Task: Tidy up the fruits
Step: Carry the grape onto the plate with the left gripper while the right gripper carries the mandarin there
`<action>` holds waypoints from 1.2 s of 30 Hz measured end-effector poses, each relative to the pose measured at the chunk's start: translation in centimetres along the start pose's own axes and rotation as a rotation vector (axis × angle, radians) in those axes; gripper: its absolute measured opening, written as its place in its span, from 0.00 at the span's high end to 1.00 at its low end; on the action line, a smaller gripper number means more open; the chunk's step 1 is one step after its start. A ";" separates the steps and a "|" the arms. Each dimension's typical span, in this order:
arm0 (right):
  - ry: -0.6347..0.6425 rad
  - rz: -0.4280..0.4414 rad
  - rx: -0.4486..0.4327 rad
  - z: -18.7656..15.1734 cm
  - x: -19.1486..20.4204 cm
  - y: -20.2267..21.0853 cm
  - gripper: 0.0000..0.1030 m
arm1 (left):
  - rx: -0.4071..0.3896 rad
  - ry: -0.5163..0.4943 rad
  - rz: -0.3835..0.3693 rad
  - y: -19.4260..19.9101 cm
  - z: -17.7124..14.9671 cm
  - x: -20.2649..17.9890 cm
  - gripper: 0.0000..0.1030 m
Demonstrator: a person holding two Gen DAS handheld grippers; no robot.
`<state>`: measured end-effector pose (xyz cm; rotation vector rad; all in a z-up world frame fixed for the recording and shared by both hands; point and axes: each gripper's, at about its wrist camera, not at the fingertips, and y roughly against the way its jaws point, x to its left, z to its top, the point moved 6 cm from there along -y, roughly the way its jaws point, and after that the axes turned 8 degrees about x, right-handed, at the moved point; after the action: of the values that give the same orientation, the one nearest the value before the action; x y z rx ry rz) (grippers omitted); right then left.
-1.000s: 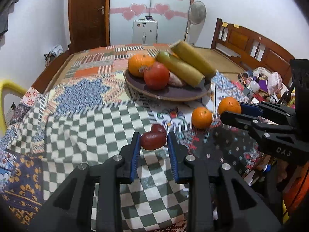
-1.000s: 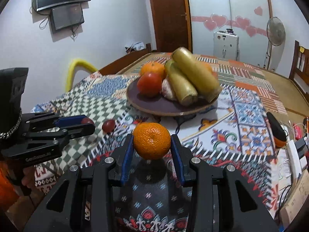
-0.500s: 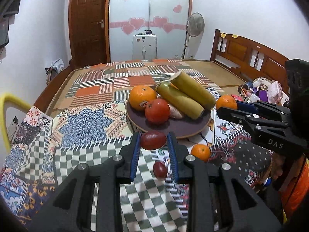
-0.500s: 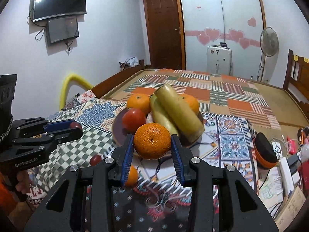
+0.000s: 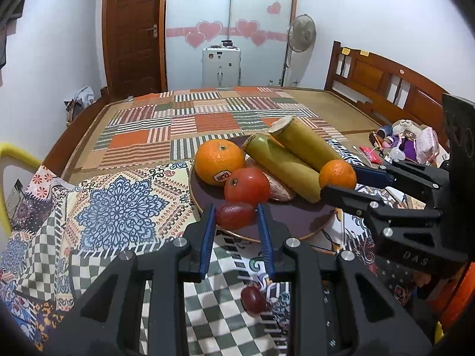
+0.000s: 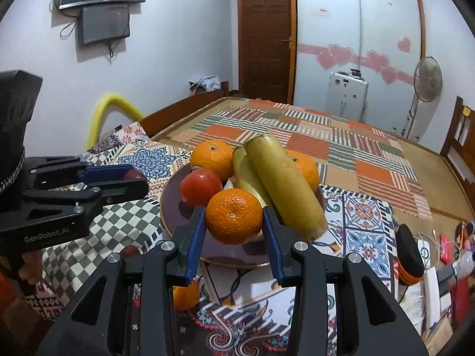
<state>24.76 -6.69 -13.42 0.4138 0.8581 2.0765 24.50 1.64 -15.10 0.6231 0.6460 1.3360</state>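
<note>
Left wrist view shows the left gripper (image 5: 236, 221) with ribbed blue jaws clamped on a smooth, dark red oval jujube (image 5: 234, 215), held above the near rim of the round brown plate (image 5: 285, 225). On the plate lie a stickered orange (image 5: 219, 161), a glossy tomato (image 5: 247, 186) and two thick yellow-green cane lengths (image 5: 285, 166). A second jujube (image 5: 253, 300) rests on the checked patchwork cloth (image 5: 118, 213) below. Right wrist view shows the right gripper (image 6: 234, 222) with jaws clamped on a pebbly-skinned mandarin (image 6: 234, 216) over the plate's front edge; another mandarin (image 6: 186, 295) sits on the cloth beneath.
</note>
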 end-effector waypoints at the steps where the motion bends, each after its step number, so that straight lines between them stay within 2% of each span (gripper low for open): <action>1: 0.004 0.002 0.003 0.1 0.1 -0.2 0.66 | 0.003 -0.002 0.000 -0.2 0.1 0.0 0.73; 16: 0.038 0.037 0.073 -0.4 0.8 -1.8 0.66 | 0.077 0.011 -0.046 -3.1 0.1 -0.1 0.73; 29: 0.041 0.043 0.085 -0.4 0.8 -2.4 0.66 | 0.081 -0.006 -0.057 -3.8 0.5 -0.7 0.73; 33: 0.046 0.044 0.088 -0.3 0.9 -2.5 0.66 | 0.089 0.003 -0.067 -4.1 0.7 -0.7 0.67; 36: 0.048 0.045 0.091 -0.3 0.9 -2.6 0.66 | 0.080 0.010 -0.070 -4.0 0.9 -0.7 0.67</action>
<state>25.48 -5.02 -15.47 0.4372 0.9827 2.1017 27.72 0.45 -17.41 0.6530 0.7259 1.2531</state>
